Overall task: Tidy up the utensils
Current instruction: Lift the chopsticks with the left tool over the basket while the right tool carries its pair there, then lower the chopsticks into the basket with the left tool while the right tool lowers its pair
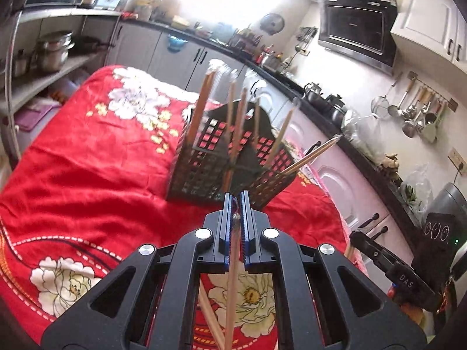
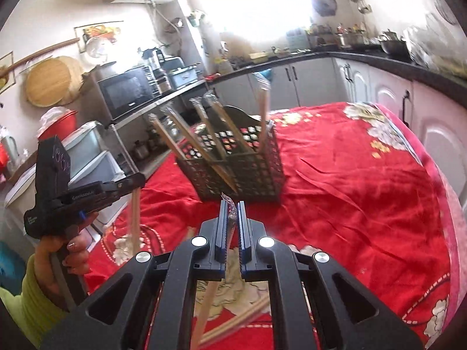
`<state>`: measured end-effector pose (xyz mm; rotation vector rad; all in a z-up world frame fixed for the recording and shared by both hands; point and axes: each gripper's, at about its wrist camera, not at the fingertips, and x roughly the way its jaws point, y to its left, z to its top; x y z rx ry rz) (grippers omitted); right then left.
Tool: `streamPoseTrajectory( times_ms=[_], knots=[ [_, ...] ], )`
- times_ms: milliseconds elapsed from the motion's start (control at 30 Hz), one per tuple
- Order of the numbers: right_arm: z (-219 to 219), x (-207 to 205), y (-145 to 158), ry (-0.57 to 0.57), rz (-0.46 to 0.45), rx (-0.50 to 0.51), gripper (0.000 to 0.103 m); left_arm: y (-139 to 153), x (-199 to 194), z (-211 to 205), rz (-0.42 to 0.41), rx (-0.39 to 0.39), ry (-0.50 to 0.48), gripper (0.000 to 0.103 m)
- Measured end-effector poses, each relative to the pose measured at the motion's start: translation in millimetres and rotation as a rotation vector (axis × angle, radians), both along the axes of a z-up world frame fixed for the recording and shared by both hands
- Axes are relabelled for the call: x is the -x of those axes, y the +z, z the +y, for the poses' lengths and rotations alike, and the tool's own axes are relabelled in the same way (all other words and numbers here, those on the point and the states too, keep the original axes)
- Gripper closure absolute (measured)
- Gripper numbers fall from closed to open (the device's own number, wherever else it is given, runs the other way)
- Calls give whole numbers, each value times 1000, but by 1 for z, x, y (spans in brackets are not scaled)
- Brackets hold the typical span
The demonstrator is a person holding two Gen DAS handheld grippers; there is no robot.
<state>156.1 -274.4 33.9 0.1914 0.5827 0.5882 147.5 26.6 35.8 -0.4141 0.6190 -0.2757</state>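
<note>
A black mesh utensil basket (image 1: 204, 172) stands on the red flowered cloth (image 1: 87, 160), with several wrapped chopsticks (image 1: 201, 108) leaning in it. My left gripper (image 1: 236, 201) is shut on a wrapped chopstick (image 1: 232, 291) that hangs down, just short of the basket's near wall. In the right wrist view the basket (image 2: 248, 175) is ahead. My right gripper (image 2: 232, 207) is shut on a wrapped chopstick (image 2: 207, 300), near the basket. The left gripper (image 2: 76, 192) shows at the left with its chopstick (image 2: 134, 218) hanging.
More wrapped chopsticks (image 2: 233, 320) lie on the cloth below my right gripper. Kitchen counters and cabinets (image 1: 335, 151) ring the table. Shelves with pots (image 1: 52, 49) stand to the left. A microwave (image 2: 128, 93) sits on a shelf behind.
</note>
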Motion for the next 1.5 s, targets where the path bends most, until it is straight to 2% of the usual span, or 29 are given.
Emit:
streamPoseTrajectory(
  times_ms=[467, 867, 1500],
  knots=[
    [29, 18, 43, 99, -128, -4, 97, 33, 9, -17, -76, -59, -49, 100],
    [27, 12, 74, 100, -218, -29, 97, 69, 4, -34, -162, -90, -70, 100],
    [9, -4, 105, 56, -289, -70, 97, 117, -15, -60, -247, -116, -99, 100]
  ],
)
